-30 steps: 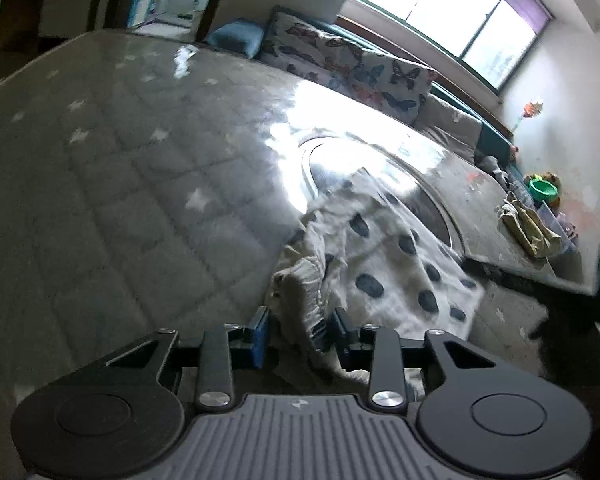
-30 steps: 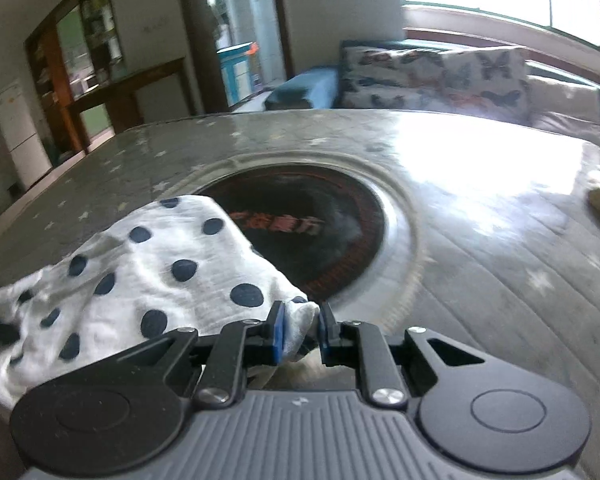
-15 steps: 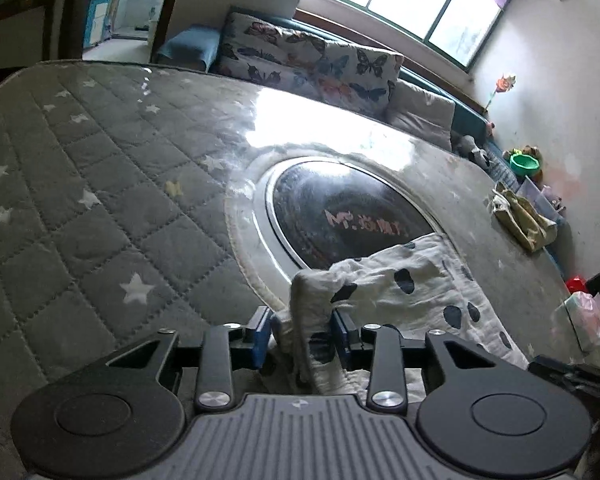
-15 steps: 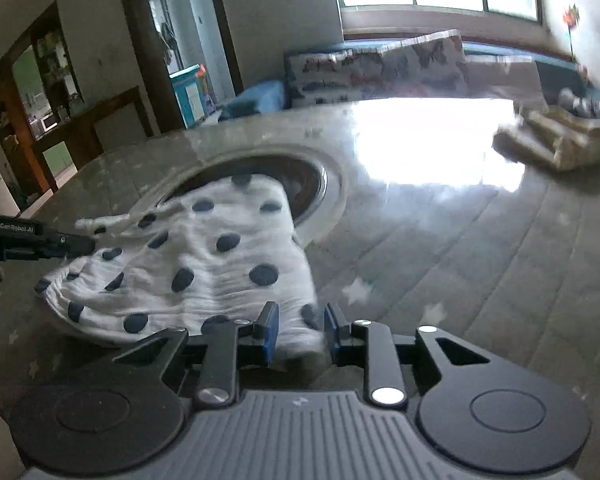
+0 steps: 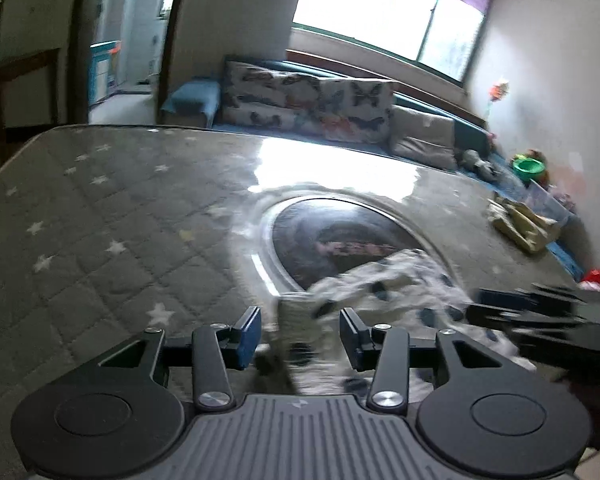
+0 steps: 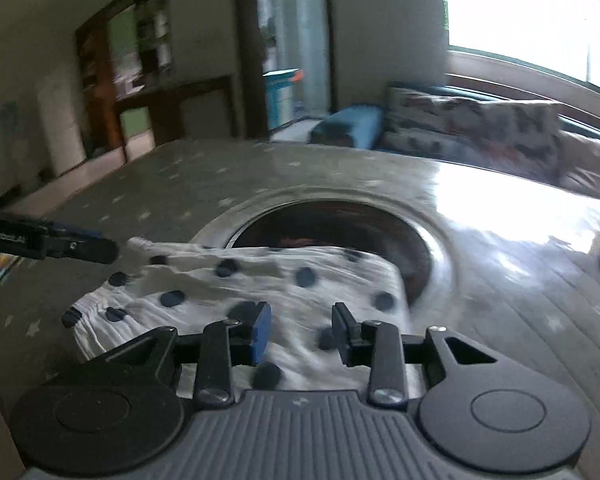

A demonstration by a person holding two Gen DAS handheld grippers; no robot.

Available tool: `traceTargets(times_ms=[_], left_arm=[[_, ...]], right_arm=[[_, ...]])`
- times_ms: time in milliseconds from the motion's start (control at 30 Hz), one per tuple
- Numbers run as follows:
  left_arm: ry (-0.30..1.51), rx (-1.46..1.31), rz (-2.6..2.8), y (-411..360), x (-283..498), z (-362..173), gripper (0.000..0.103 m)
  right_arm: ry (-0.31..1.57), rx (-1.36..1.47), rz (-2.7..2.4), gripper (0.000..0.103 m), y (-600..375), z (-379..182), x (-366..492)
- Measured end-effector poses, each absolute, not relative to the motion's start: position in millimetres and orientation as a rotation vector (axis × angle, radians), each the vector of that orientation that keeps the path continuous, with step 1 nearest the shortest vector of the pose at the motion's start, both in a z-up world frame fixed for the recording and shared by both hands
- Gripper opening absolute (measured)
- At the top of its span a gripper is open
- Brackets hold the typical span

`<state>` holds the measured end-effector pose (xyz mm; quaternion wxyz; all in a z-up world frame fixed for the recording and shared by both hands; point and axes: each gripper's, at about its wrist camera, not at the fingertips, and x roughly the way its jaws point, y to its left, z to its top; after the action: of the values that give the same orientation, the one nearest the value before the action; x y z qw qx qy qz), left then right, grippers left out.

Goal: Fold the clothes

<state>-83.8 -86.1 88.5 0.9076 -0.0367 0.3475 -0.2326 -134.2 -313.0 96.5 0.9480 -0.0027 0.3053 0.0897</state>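
Note:
A white garment with dark polka dots [image 6: 284, 292] lies folded on the grey quilted surface [image 5: 100, 216], partly over the dark round emblem [image 5: 340, 240]. It also shows in the left wrist view [image 5: 380, 292], blurred. My left gripper [image 5: 300, 334] is open, with the garment's edge lying loose between its fingers. My right gripper [image 6: 300, 334] is open just above the garment's near edge. The left gripper's fingers [image 6: 80, 248] reach the garment's far left corner in the right wrist view. The right gripper shows dark and blurred at the right of the left wrist view [image 5: 540, 320].
A yellowish bundle of cloth [image 5: 520, 220] lies at the surface's far right edge. A butterfly-print cushion [image 5: 308, 104] and sofa stand behind the surface under the window. A green bowl [image 5: 528, 168] and toys sit at the right wall.
Both grippers have opened and released the garment, which now lies on the surface. Both have tilted up and drawn back a little.

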Motion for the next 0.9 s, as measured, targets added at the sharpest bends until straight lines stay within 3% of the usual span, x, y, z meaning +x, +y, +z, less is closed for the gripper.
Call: traceTargets(times_ms=[267,467,600,667,733,900], left_arm=[[0.785,-0.081,-0.468,-93.6,-75.4,71.7,0.045],[0.764,-0.103,-0.42,-82.1,-80.5,78.0,0.048],[0.778,-0.122,-0.402,-81.6,-91.0,77.3,0.055],[0.786,-0.114,-0.386,-82.9,-99.6,74.8,0.061],[0.796,-0.117,-0.36,-82.2,-107.0,72.9,0.073],[0.81,-0.112,-0.323,-81.3,-123.8,69.9,0.086]], right_arm=[[0.68,-0.035,0.201,0.033,-299.5,80.7,-90.3],[0.615,0.018,0.147,0.037,-319.9,100.2,-114.0],[0.619,0.071,0.09,0.057,-336.2,103.6,-137.1],[0.621,0.084,0.073,0.061,-342.0,103.2,-148.2],[0.628,0.094,0.041,0.079,-348.5,101.3,-159.8],[0.652,0.14,-0.045,0.084,-366.2,94.9,-185.0]])
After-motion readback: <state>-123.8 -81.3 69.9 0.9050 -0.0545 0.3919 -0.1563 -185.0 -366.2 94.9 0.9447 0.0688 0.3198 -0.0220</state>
